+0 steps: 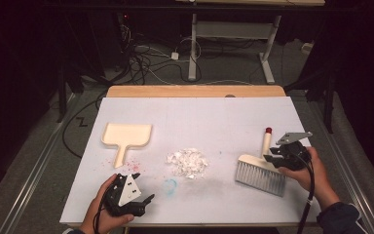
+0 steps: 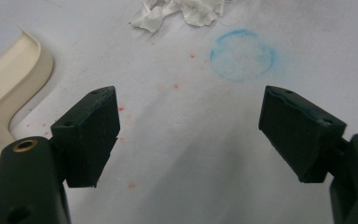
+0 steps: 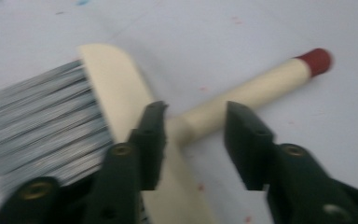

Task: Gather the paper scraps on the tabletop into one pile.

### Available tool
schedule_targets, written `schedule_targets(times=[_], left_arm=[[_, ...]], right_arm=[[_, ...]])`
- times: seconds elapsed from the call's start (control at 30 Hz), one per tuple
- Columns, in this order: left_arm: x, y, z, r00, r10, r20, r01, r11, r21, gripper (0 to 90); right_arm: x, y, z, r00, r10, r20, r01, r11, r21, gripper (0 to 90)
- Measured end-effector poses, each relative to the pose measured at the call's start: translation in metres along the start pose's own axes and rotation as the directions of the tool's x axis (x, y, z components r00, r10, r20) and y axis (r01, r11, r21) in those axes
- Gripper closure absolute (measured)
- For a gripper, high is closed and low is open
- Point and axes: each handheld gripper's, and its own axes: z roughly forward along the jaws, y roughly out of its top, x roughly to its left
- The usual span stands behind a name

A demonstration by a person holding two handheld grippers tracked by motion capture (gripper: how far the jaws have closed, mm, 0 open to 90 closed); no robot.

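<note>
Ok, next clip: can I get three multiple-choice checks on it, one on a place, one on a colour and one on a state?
1. Where does the pile of white torn paper scraps lie?
A. Between the cream plastic dustpan and the cream hand brush with grey bristles
B. Inside the dustpan
C. On the floor

2. What colour is the handle tip of the brush?
A. Blue
B. Red
C. Green

3. How do the left tongs stand?
A. Shut on the dustpan
B. Open, with nothing between them
C. Shut on a paper scrap

Answers:
1 A: in the high view, the dustpan is to the pile's left and the brush to its right.
2 B: the end of the handle is capped in red.
3 B: the left gripper view has the jaws wide apart over bare table.
</note>
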Motion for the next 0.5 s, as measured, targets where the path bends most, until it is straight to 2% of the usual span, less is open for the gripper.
schedule_targets(times=[0.03,0.07,0.13,0.17,0.23,0.33,0.5], left_arm=[[0.000,0.000,0.000,1.0000,0.000,0.000,0.000,1.0000,0.000,19.5],[0.000,-0.001,0.000,1.0000,-0.003,0.001,0.003,1.0000,0.000,19.5],[0.001,-0.001,0.001,1.0000,0.002,-0.005,-0.002,1.0000,0.000,19.5],[0.001,-0.001,0.001,1.0000,0.005,-0.004,-0.005,1.0000,0.003,19.5],[0.000,-0.001,0.002,1.0000,0.009,0.000,-0.009,0.9999,0.005,19.4],[0.000,0.000,0.002,0.9999,0.013,0.004,-0.013,0.9999,0.007,19.5],[0.000,0.000,0.002,0.9999,0.012,0.007,-0.012,0.9999,0.007,19.4]], right_arm=[[-0.002,0.000,0.002,0.9997,0.020,0.016,-0.020,1.000,-0.001,70.4],[-0.006,-0.001,0.006,0.9979,0.061,0.018,-0.061,0.998,-0.011,77.9],[-0.008,-0.002,0.013,0.9956,0.086,0.038,-0.086,0.996,0.017,80.7],[-0.008,-0.002,0.013,0.9956,0.086,0.038,-0.086,0.996,0.017,80.7],[-0.010,-0.002,0.021,0.9937,0.092,0.063,-0.095,0.995,0.043,83.8],[-0.014,0.000,0.028,0.9894,0.105,0.100,-0.110,0.993,0.048,84.3],[-0.014,0.001,0.036,0.9876,0.100,0.121,-0.107,0.993,0.054,81.3]])
